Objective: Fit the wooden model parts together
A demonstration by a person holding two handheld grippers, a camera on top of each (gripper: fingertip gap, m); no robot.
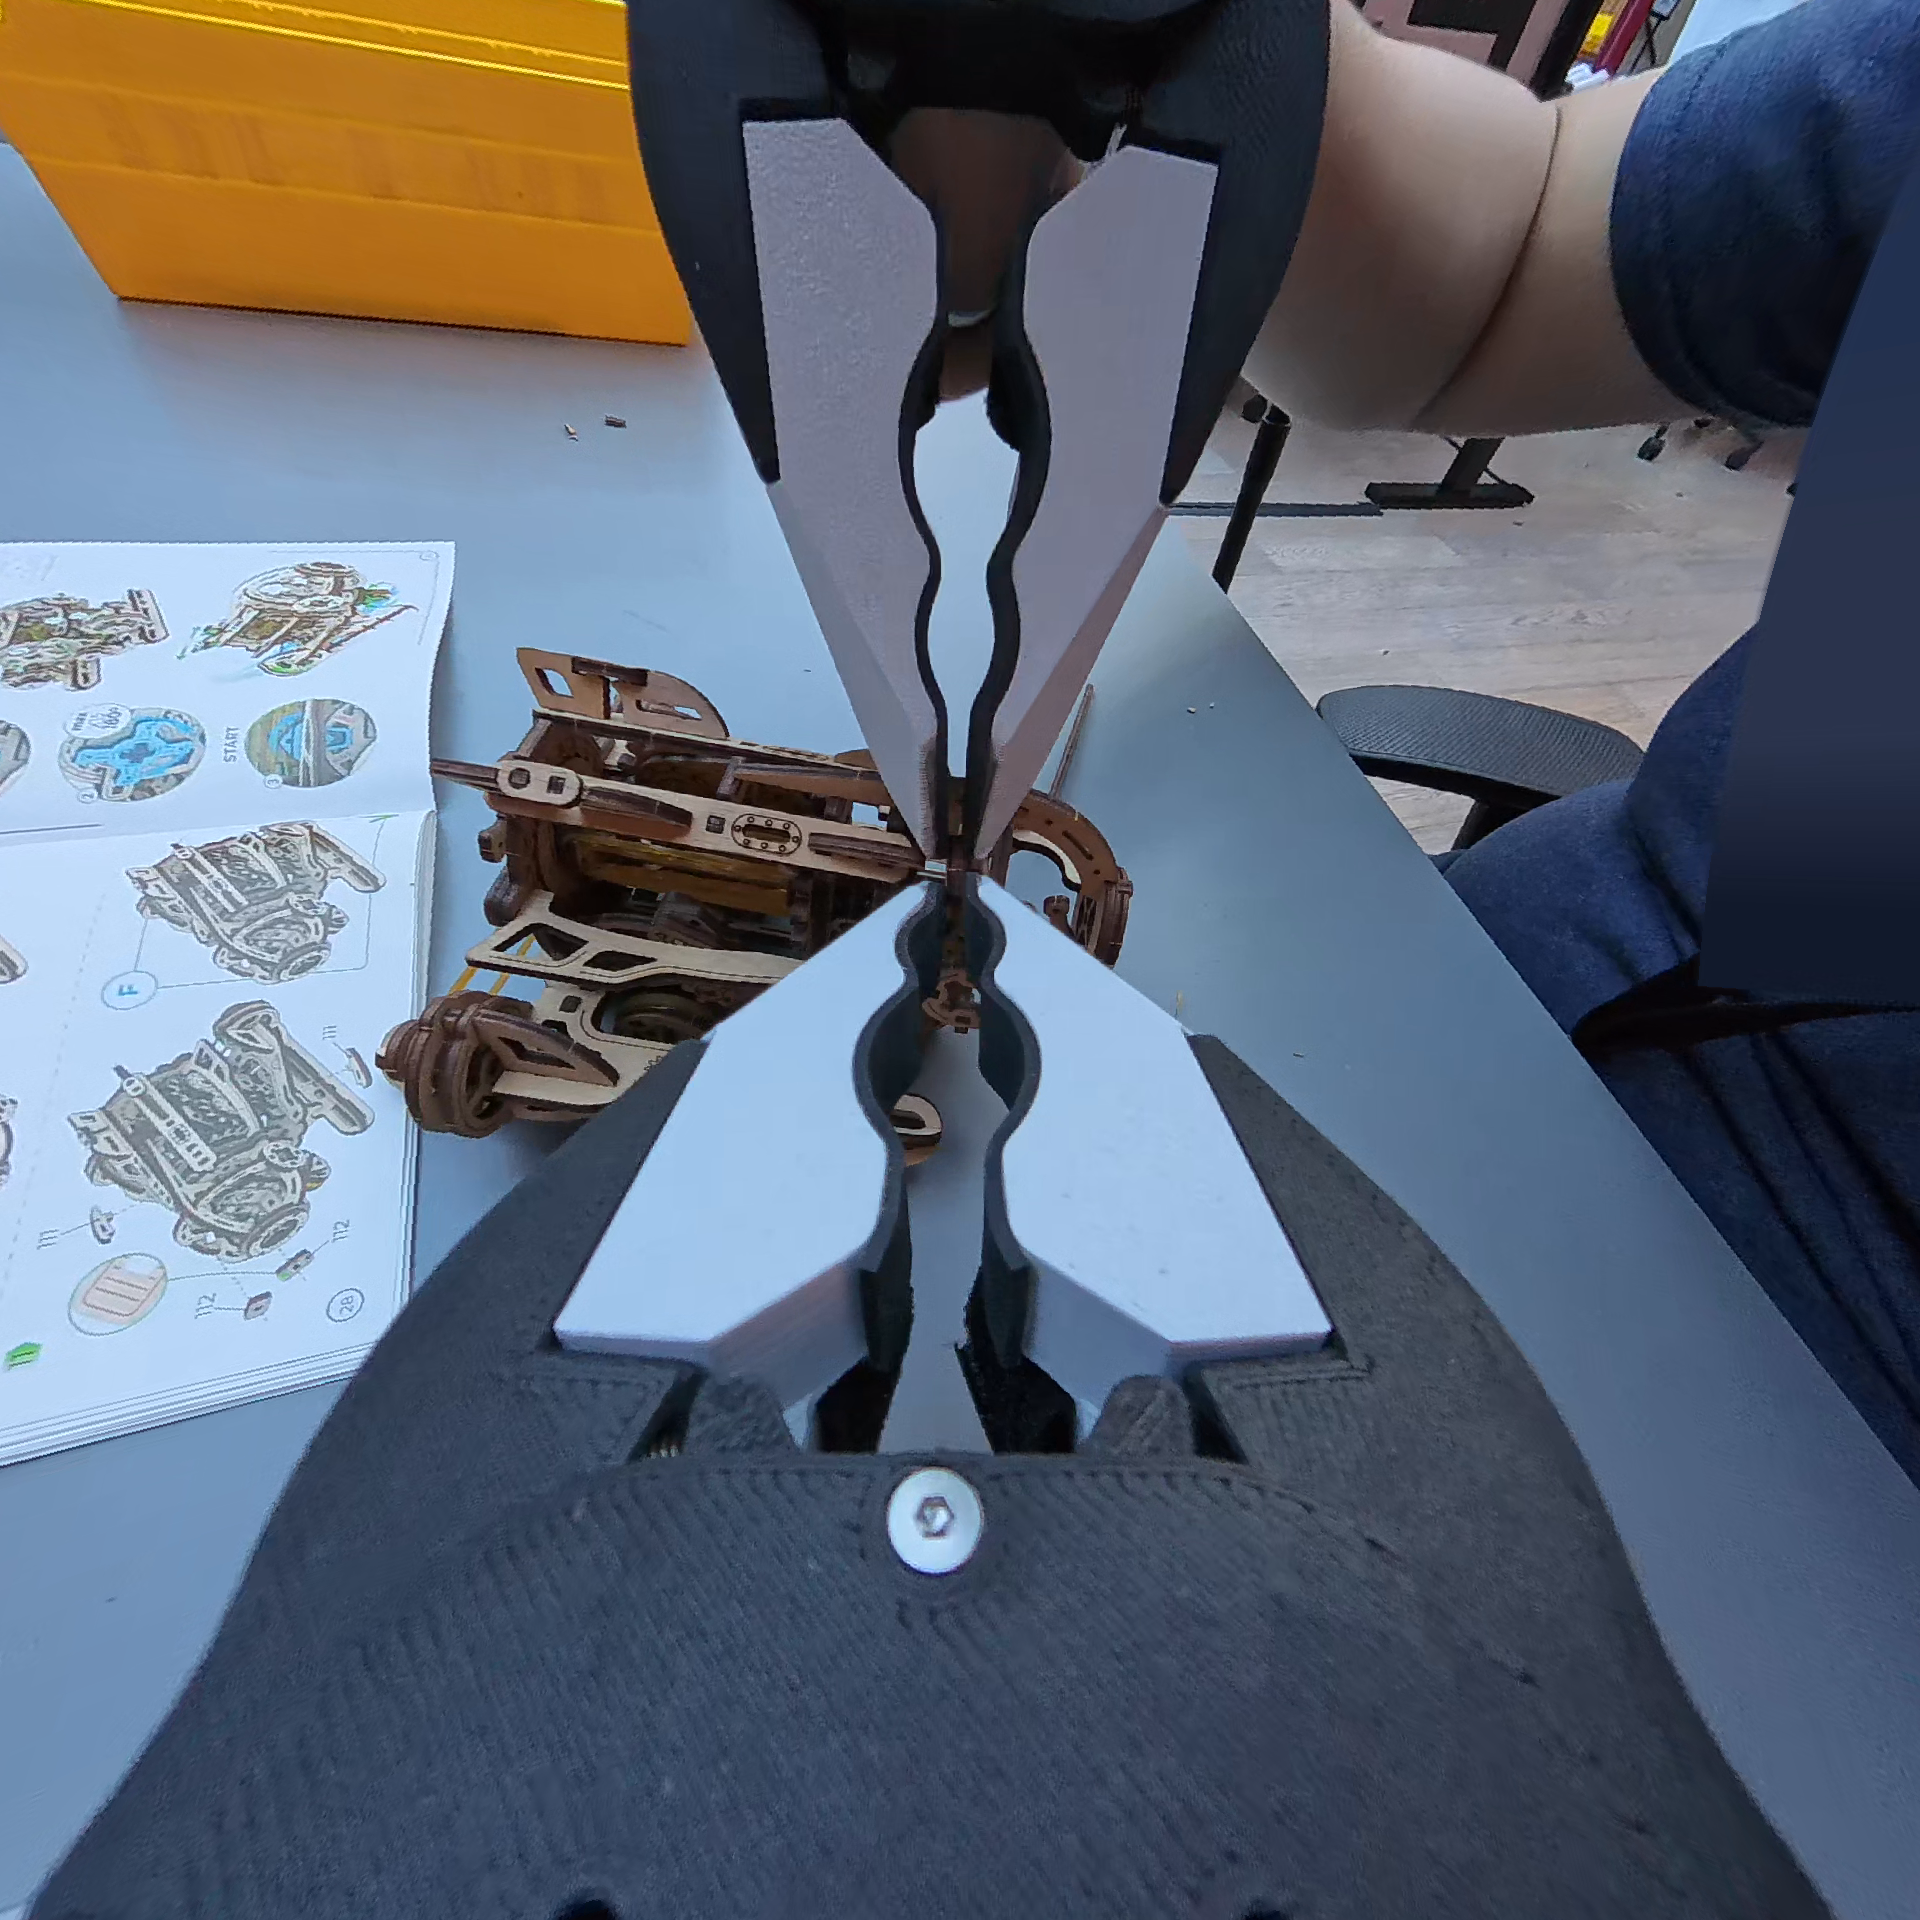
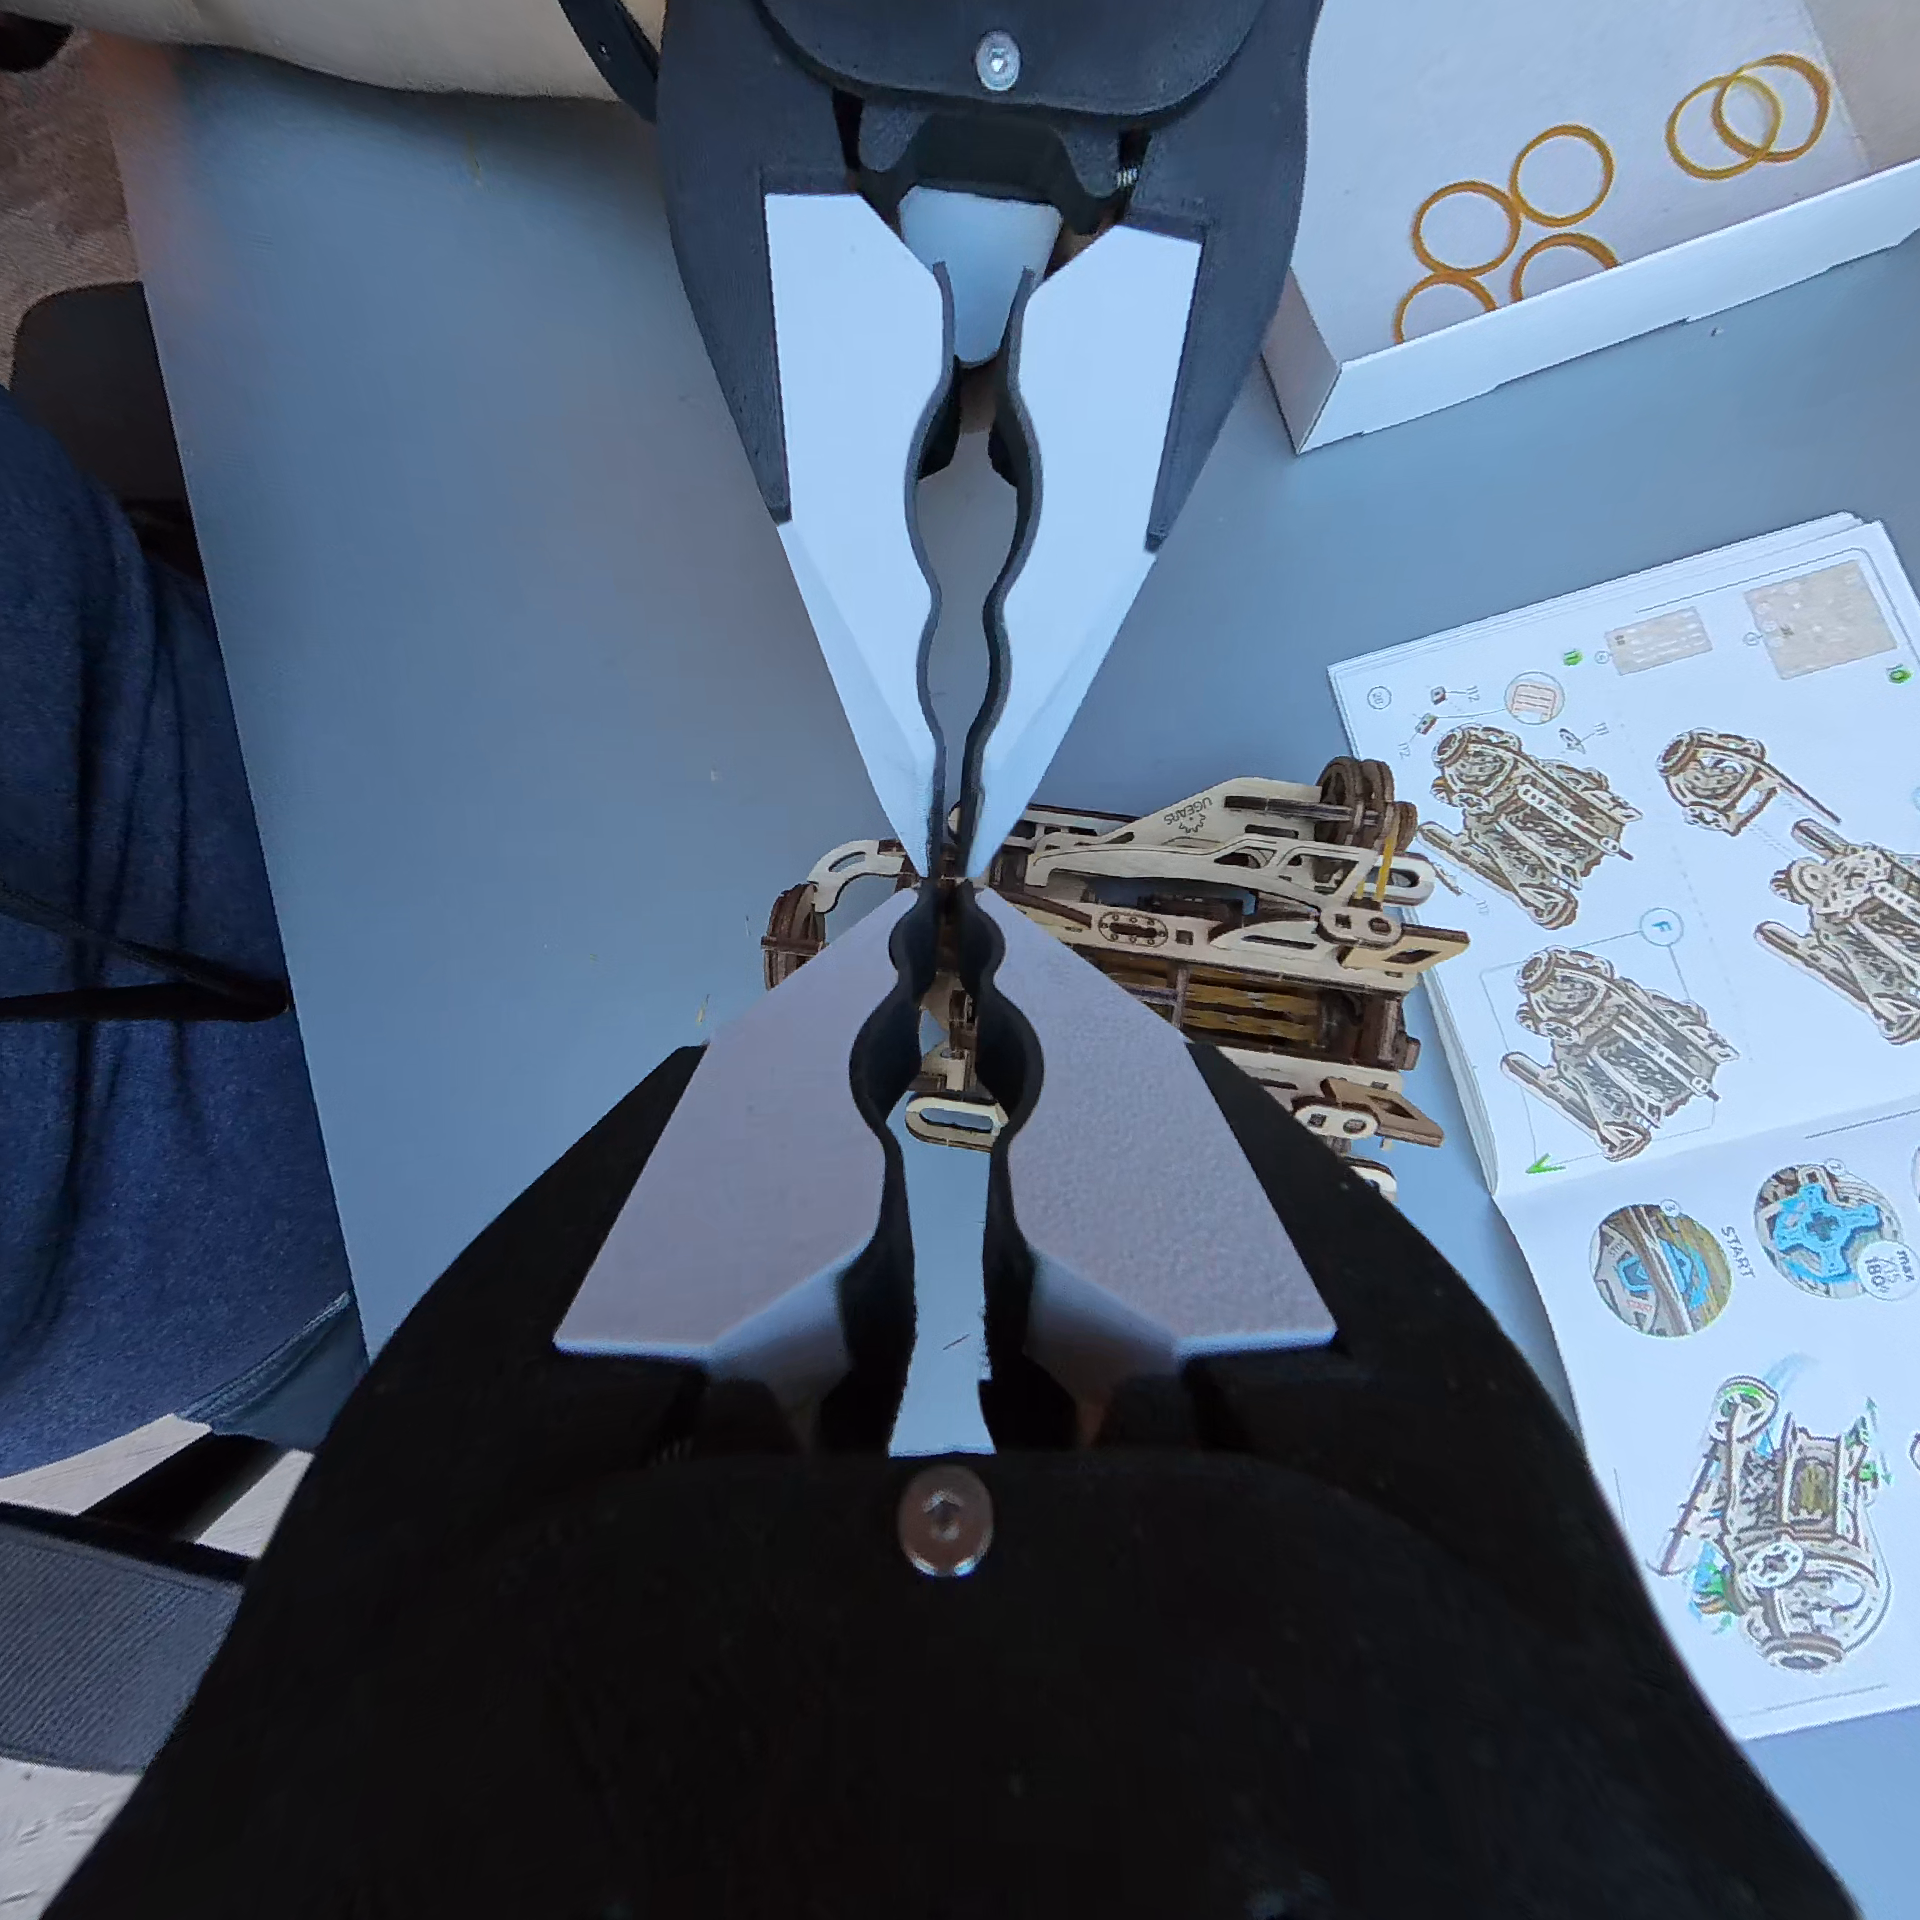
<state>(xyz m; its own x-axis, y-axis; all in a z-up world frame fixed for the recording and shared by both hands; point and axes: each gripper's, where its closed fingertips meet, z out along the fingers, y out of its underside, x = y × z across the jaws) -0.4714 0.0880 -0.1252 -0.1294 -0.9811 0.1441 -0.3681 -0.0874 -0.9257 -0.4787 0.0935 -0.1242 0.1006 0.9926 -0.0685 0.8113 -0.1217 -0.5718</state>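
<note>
A partly built wooden model (image 1: 675, 862) lies on its side on the grey table (image 1: 623, 540); it also shows in the right wrist view (image 2: 1195, 914). My left gripper (image 1: 948, 896) and my right gripper (image 1: 951, 816) meet tip to tip just above the model's near end. Both are shut, and a small dark wooden part (image 1: 948, 864) is pinched where the tips meet. In the right wrist view my right gripper (image 2: 940, 902) comes from below and my left gripper (image 2: 951, 840) from above, with the small part (image 2: 945, 881) between them. Most of the part is hidden by the fingers.
An open instruction booklet (image 1: 208, 935) lies left of the model, also visible in the right wrist view (image 2: 1714, 1039). A yellow box (image 1: 312, 156) stands at the back. A white box with rubber bands (image 2: 1558, 208) sits nearby. The table edge (image 1: 1403, 831) and a person's arm (image 1: 1455, 260) are close. Both grippers' tips are close together, under 4 cm apart.
</note>
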